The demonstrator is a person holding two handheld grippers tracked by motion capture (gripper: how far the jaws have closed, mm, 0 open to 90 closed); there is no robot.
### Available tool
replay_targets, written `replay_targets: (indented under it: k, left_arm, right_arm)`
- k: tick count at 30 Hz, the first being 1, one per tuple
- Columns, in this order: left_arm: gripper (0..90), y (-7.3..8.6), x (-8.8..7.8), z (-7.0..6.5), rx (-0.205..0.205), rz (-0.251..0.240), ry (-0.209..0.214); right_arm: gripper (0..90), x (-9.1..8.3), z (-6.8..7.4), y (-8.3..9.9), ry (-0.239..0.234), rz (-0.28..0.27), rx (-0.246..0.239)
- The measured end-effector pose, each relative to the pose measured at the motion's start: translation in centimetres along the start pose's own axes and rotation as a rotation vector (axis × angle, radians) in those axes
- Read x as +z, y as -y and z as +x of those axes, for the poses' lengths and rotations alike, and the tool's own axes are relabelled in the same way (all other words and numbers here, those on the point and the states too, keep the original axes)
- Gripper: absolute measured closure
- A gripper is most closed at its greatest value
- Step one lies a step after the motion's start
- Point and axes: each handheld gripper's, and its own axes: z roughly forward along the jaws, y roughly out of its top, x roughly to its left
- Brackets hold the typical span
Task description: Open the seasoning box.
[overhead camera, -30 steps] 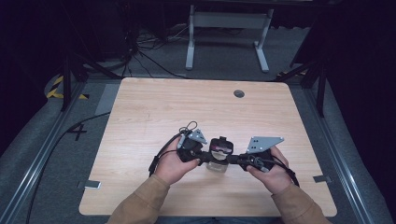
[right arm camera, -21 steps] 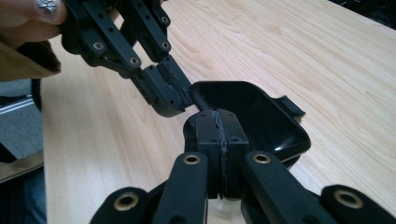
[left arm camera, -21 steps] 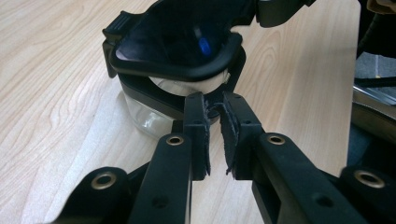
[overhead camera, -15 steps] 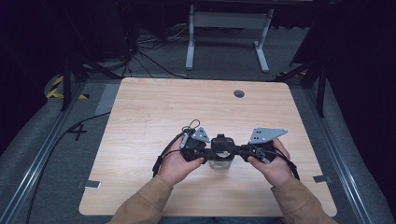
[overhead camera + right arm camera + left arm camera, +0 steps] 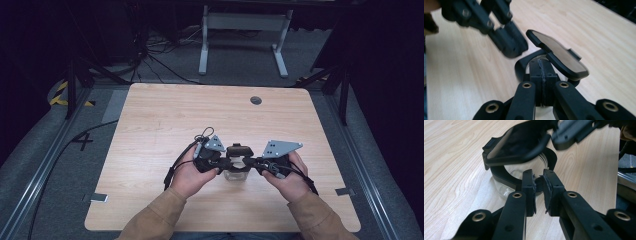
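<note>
A small clear glass jar (image 5: 236, 174) with a black collar (image 5: 501, 173) stands near the table's front edge. Its flat black lid (image 5: 240, 149) is hinged and tipped up over the mouth. From the left, my left gripper (image 5: 222, 160) has its jaws nearly together on a bit of the collar (image 5: 538, 176). My right gripper (image 5: 252, 161) comes from the right. Its pads are pressed flat together (image 5: 541, 65) against the collar, just below the raised lid (image 5: 560, 56). Whether anything thin is pinched there is hidden.
The wooden table (image 5: 165, 115) has a round cable hole (image 5: 256, 100) at its back right. Tape marks (image 5: 98, 198) sit at its front corners. A black cable (image 5: 172, 170) trails from the left gripper. A grey metal stand (image 5: 240, 30) is on the floor beyond.
The jar's lid showed a pale top one second ago and now looks dark and tipped up. Both hands have stayed about where they were.
</note>
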Motion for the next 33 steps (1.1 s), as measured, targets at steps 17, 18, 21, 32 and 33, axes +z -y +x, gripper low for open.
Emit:
replay_targets:
  k: [17,18,21,32,33]
  left_arm:
    - [84.8,-0.5,1.3,-0.3,0.02,0.031,-0.009]
    - [84.7,-0.5,1.4,-0.3,0.019,0.031,-0.009]
    - [85.0,-0.5,1.4,-0.2,0.014,0.035,-0.008]
    - [84.7,-0.5,1.1,-0.1,0.009,0.043,-0.014]
    - [83.4,-0.5,1.0,-0.1,0.005,0.038,-0.015]
  right_arm:
    - [90.0,1.4,-4.0,-2.4,0.011,-0.082,0.117]
    - [90.0,1.6,-4.3,-2.4,0.011,-0.083,0.13]
    - [90.0,2.1,-4.8,-2.3,0.001,-0.089,0.166]
    - [90.0,3.6,-5.5,-1.9,0.044,-0.049,0.22]
    - [90.0,3.4,-5.4,-1.9,0.041,-0.056,0.216]
